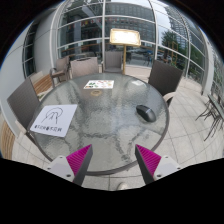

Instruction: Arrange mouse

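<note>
1. Starting at the left, a grey chair (27,100) stands pulled up to the round glass table (100,125), with another chair (62,68) further round on the far left side.
2. On the table's left part lies a white mouse mat (54,119) with dark lettering along its near edge; nothing rests on it.
3. Further back, near the table's far edge, a white sheet with a printed pattern (98,85) lies flat.
4. Beyond the table, a lamp with a pale shade (124,38) stands before tall windows.
5. The gripper (113,157) hangs over the table's near edge, its jaws released and spread wide, gripping nothing; the magenta pads (79,157) face each other with bare glass between them.
6. The dark mouse (146,113) sits on the glass right of centre, beyond the right finger and well apart from the mat.
7. At the right, another grey chair (166,78) faces the table.
</note>
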A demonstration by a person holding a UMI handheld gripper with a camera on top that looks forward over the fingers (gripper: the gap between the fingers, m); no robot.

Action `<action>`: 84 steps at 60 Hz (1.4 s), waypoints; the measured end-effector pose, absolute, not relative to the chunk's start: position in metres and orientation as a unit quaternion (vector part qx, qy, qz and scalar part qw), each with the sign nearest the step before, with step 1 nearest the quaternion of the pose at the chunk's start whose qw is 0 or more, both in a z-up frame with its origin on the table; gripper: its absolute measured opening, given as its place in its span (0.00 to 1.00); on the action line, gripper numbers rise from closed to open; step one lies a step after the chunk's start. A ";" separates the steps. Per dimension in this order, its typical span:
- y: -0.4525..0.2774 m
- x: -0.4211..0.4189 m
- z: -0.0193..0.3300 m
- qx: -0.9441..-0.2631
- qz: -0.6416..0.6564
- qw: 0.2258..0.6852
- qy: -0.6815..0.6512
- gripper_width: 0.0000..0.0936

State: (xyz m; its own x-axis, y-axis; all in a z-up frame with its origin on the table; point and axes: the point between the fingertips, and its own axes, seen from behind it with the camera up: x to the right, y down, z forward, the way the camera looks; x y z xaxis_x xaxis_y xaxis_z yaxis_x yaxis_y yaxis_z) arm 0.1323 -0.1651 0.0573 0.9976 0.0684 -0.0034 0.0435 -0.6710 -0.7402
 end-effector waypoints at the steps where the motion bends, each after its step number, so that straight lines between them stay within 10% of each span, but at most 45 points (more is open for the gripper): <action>1: -0.170 0.136 0.071 -0.918 0.010 0.396 -0.026 0.92; 39: 0.056 0.300 -0.014 -0.932 -0.018 0.362 -0.004 0.91; 69: 0.088 0.304 -0.019 -0.937 -0.016 0.349 0.024 0.36; 75: 0.088 0.301 0.015 -0.936 -0.046 0.349 0.020 0.34; 84: 0.118 0.239 0.169 -0.891 -0.053 0.451 0.020 0.34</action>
State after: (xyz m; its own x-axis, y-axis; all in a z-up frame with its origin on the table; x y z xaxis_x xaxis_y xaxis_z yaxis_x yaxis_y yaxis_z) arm 0.2393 0.1182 0.1694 0.9936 -0.0828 0.0769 0.0129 -0.5932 -0.8049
